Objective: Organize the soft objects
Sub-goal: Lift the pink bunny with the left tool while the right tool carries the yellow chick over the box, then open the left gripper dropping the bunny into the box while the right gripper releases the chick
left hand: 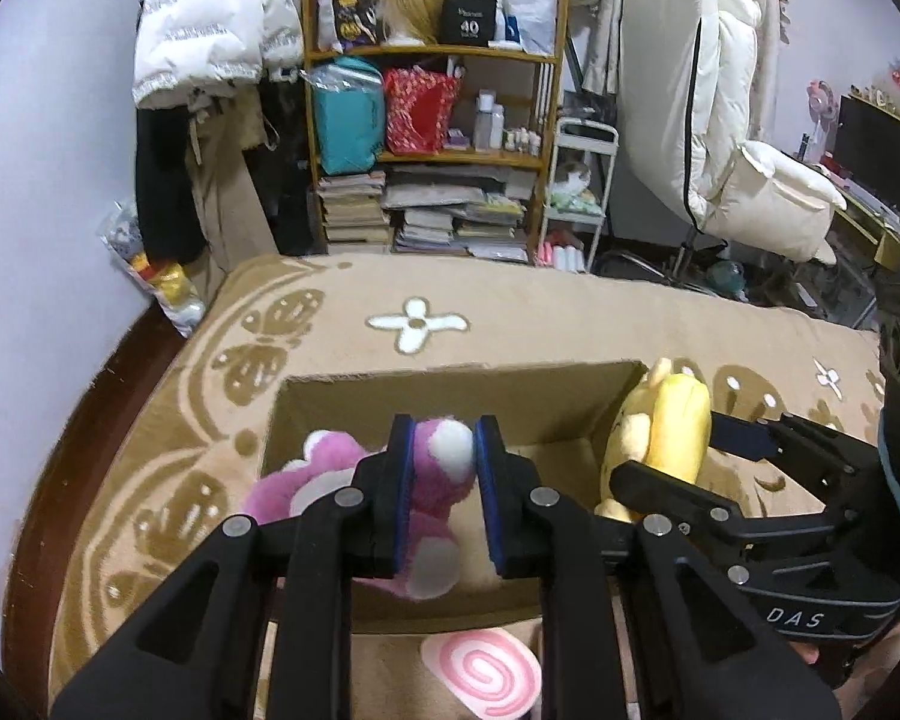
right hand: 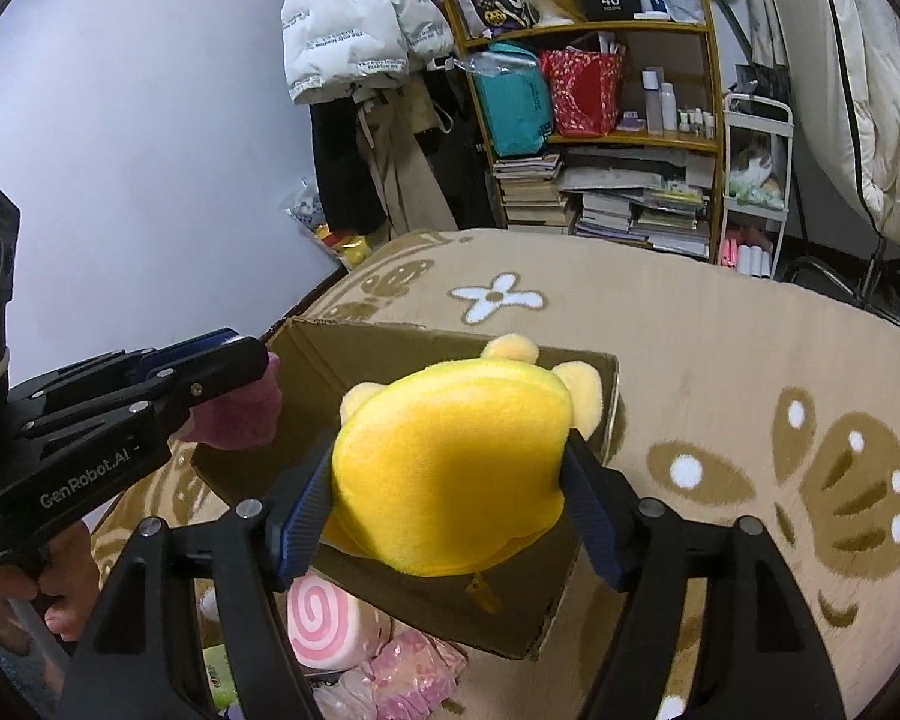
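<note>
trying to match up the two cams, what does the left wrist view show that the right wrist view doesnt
Only the left wrist view shows the pink plush's white nose and pale foot, clamped in the left gripper, plus the desk monitor at far right.

Only the right wrist view shows the yellow plush's zipper pull and the pale pink items beside the swirl plush.

Both show the cardboard box, the pink plush, the right gripper holding the yellow plush, the beige blanket and the shelf.
</note>
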A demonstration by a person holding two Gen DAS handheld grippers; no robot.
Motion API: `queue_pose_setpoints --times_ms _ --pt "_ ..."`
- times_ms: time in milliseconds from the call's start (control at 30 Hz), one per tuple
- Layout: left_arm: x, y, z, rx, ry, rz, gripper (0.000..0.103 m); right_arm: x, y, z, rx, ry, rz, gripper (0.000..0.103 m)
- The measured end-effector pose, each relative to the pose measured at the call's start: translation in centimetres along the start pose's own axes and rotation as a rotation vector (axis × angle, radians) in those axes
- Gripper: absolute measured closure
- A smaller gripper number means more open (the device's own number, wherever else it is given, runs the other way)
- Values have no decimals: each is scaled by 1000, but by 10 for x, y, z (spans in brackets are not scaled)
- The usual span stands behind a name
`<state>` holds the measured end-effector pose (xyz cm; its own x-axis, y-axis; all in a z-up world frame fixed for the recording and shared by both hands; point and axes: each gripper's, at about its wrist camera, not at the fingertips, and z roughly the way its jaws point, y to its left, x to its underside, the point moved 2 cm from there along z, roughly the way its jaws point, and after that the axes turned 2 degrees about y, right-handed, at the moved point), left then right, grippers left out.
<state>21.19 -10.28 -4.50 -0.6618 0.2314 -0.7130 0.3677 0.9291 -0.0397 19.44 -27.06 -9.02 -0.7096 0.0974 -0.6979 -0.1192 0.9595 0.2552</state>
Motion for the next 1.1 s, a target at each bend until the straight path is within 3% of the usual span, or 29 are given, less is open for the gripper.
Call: queue_pose_setpoints --times_ms 167,300,433,633,700,900,1100 --pt "5 -1 11 25 44 -16 77 6 -3 1 2 17 8 25" --pt "6 -1 14 7 68 -21 60 7 -5 0 0 24 13 21" --pt "8 4 13 -6 80 -45 48 7 -5 -6 6 17 21 10" --pt "8 13 0 -57 71 -63 30 8 1 -12 9 29 13 10" --pt "7 16 -8 -67 58 -68 20 10 3 -15 14 31 7 10" --pt "8 21 -32 -93 37 -79 7 16 13 -29 18 26 -4 10" --pt "16 26 -59 -130 17 -70 4 24 22 -44 9 19 -14 10"
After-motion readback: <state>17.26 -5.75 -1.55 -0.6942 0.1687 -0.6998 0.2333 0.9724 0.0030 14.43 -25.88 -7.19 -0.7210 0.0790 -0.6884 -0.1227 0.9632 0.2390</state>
